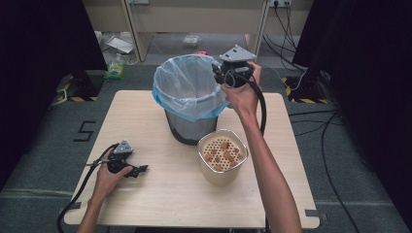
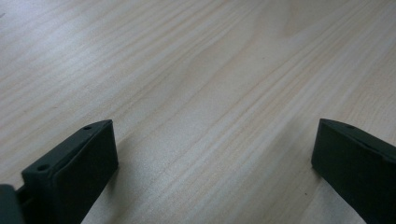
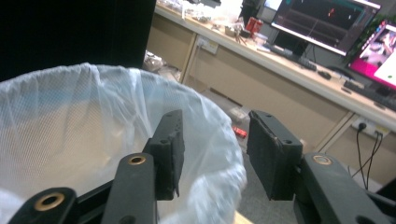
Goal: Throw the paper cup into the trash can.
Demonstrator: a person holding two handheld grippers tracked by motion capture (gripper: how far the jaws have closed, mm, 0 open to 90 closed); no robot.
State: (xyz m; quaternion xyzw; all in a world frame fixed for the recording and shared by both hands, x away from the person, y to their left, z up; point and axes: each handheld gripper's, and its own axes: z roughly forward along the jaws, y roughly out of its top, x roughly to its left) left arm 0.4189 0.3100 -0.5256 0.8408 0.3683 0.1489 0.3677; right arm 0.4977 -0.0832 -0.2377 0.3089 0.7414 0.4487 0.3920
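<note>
I hold the right gripper [image 1: 219, 73] at the far-right rim of the bin [image 1: 187, 99], a dark mesh wastebasket lined with a pale blue plastic bag [image 3: 93, 121], which stands at mid-tabletop. Its fingers [image 3: 170, 151] stand partly apart with nothing between them; in the right gripper view they straddle the liner's folded rim without pressing on it.

The left gripper [image 1: 138, 170] rests on the tabletop [image 1: 160, 204], well to the near-left of the bin. Its fingers [image 2: 77, 172] are wide apart and empty over bare wood.

The perforated metal basket [image 1: 223, 156], holding several brown food pieces [image 1: 225, 154], stands just beside the bin on its near-right side. I judge its contents are meant for the bin.

Hazards from this position:

1. Liner snag. A finger edge could catch the thin film and pull the liner off the rim (the bag is only draped over it).
2. Bin tip. A sideways push on the rim may tilt the light bin towards the basket.
3. Cable drag. The right gripper's cable [image 1: 262, 109] hangs close above the basket and could nudge it on withdrawal.
4. Spillage. Tilting the basket short of the bin mouth would scatter pieces on the tabletop.
</note>
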